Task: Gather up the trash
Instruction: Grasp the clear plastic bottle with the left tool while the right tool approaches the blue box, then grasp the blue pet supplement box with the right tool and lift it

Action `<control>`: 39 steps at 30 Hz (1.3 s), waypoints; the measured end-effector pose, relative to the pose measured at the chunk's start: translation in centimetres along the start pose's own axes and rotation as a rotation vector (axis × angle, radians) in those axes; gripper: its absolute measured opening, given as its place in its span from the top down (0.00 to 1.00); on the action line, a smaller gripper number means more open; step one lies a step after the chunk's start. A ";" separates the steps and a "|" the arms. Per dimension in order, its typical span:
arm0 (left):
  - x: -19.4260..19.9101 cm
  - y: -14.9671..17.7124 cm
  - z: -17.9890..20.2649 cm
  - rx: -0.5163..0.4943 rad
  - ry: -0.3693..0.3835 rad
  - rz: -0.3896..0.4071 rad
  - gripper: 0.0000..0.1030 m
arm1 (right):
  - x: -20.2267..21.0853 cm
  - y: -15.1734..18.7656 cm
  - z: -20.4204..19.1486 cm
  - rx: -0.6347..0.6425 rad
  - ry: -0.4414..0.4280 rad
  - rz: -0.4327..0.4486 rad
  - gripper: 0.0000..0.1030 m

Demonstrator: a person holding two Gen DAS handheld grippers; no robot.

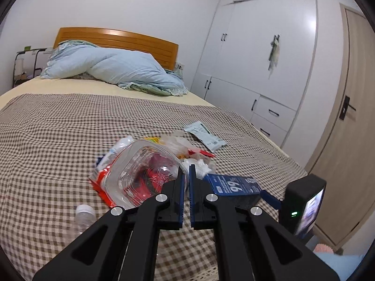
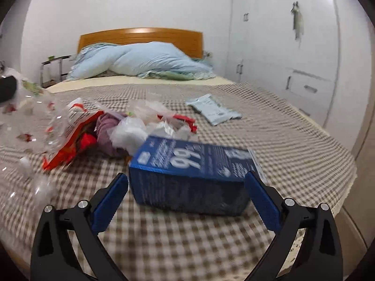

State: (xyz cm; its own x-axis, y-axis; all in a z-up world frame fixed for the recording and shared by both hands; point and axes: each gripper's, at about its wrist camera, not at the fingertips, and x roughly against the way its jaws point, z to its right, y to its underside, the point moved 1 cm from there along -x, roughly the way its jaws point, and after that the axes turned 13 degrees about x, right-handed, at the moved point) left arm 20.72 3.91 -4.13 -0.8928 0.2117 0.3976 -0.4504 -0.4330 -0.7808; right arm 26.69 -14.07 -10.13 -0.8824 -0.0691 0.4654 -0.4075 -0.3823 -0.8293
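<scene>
Best done by keeping left gripper [image 1: 185, 171] fingers clenched on clear bag [image 1: 143, 171] at frame centre, centring released right gripper [image 2: 186, 182] fingers around blue box [image 2: 194, 171] on bed [image 2: 293, 140], then squeezing evenly.

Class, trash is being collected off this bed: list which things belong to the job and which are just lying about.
Job:
blue box
clear plastic container
red wrapper
pale packet
small bottle

Lying about:
blue duvet
headboard
wardrobe
</scene>
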 end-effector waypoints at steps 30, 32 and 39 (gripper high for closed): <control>-1.2 0.8 2.1 -0.007 0.045 -0.018 0.99 | -0.1 6.0 11.7 -0.241 0.261 -0.160 0.07; -1.4 1.0 2.3 -0.009 0.046 -0.023 0.99 | -0.5 5.1 10.4 -0.228 0.233 -0.147 0.07; -1.4 1.1 2.0 -0.015 0.047 -0.028 0.99 | -3.3 3.0 9.0 -0.238 0.307 -0.220 0.07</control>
State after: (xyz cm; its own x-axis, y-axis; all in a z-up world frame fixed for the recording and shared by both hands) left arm 21.50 1.38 -4.62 -0.8791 0.2641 0.3967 -0.4748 -0.4131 -0.7771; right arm 30.54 -23.29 -11.38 -0.7831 0.2809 0.5548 -0.6041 -0.1317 -0.7860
